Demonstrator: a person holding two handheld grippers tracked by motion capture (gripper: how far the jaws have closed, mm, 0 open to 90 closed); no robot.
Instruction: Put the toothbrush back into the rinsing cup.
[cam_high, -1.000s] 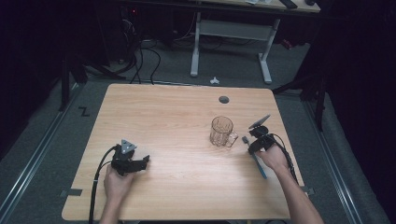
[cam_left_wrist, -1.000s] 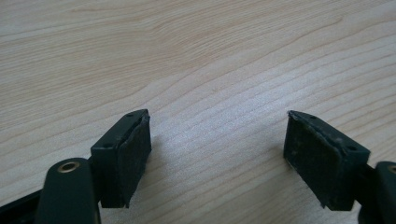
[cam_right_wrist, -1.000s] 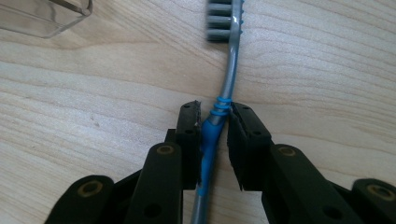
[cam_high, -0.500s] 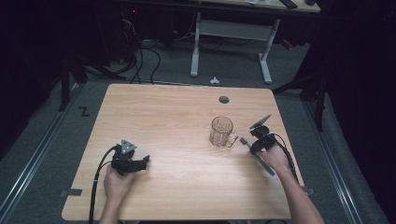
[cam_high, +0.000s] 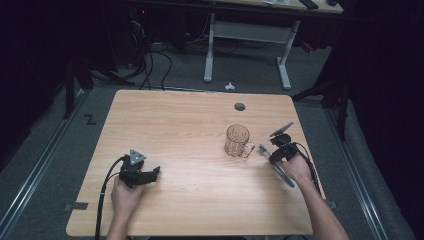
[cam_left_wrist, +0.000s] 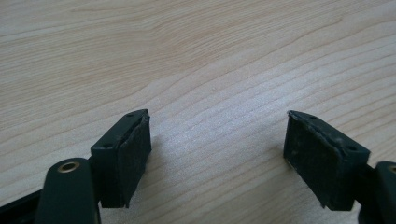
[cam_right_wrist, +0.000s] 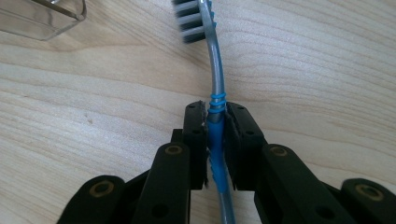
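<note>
One second back the right gripper (cam_right_wrist: 215, 122) was closing; now it clamps the toothbrush (cam_right_wrist: 212, 79) on the desk (cam_high: 190, 125) beside the mug (cam_high: 237, 141). The left gripper (cam_left_wrist: 217, 154) rests open, unmoved.

Mug (cam_high: 238, 141) left of toothbrush (cam_high: 278, 166)

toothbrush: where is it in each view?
High view: toothbrush right of centre, by the right hand, head toward the glass mug.
Right gripper view: centre, blue grip clamped in the right claw, bristles at top.
Left gripper view: bare wooden table.
Shared landmark: glass mug.
</note>
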